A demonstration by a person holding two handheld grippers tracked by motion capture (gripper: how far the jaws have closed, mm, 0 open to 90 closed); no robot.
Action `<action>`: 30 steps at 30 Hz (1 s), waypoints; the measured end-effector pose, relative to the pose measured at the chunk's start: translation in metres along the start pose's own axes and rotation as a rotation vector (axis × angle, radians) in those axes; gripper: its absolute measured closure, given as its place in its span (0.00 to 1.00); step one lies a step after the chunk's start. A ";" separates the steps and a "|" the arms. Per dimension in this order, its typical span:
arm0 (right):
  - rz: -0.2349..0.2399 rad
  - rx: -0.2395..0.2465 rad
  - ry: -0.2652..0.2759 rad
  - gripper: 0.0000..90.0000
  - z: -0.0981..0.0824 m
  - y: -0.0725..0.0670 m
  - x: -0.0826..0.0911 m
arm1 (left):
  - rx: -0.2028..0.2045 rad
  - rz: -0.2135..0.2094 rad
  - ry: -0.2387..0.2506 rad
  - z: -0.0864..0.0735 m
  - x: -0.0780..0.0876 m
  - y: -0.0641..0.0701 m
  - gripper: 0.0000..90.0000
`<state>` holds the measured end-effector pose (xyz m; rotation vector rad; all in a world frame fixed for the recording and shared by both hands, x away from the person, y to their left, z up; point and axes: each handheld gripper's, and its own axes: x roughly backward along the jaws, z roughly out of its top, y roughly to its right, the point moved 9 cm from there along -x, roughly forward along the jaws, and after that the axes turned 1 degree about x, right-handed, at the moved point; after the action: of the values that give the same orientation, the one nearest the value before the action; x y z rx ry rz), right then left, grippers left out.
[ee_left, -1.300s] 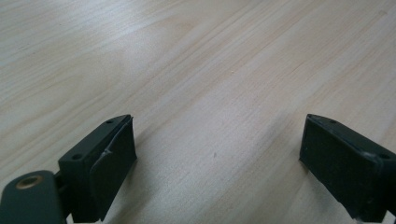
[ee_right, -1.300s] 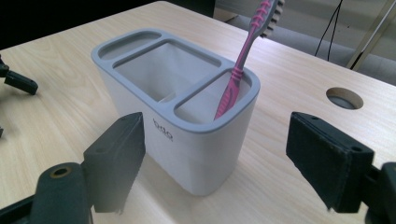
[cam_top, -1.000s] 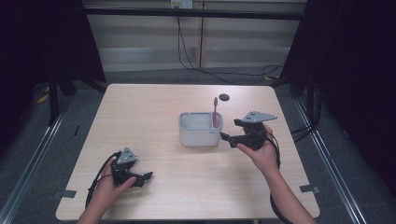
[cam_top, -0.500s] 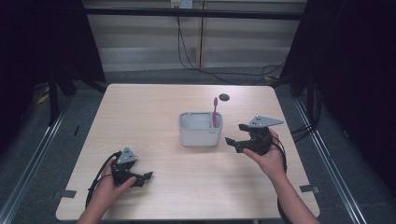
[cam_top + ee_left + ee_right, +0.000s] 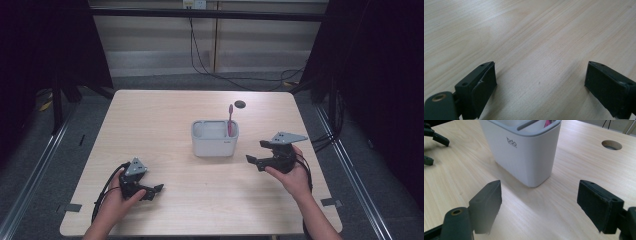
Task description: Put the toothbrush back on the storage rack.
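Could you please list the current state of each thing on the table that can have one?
Pale grey plastic holder: upright, on the wooden table, untouched.
Pink toothbrush: standing upright in the holder's right compartment.
Left tool: open, empty, low over the table.
Right tool: open, empty, facing the holder, apart from it.

A white, grey-rimmed holder [image 5: 215,138] stands upright near the counter's [image 5: 165,115] middle. A pink toothbrush [image 5: 230,120] stands almost upright in its right compartment, head up.
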<state>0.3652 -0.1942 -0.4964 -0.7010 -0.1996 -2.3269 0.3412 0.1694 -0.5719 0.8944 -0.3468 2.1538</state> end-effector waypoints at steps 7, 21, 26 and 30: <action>0.000 -0.007 -0.010 0.22 -0.012 0.001 0.002 | 0.002 0.001 -0.003 0.000 0.000 0.000 0.10; -0.014 -0.017 -0.047 0.22 -0.036 0.008 0.010 | 0.002 0.002 -0.003 0.000 0.000 0.000 0.10; -0.025 -0.026 -0.068 0.22 -0.047 0.013 0.013 | 0.002 0.002 -0.003 0.000 0.000 0.000 0.10; -0.032 -0.037 -0.079 0.22 -0.054 0.019 0.014 | 0.002 0.002 -0.003 0.000 0.000 0.000 0.10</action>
<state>0.3453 -0.2340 -0.5354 -0.8145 -0.2060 -2.3405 0.3412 0.1696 -0.5720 0.8984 -0.3468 2.1555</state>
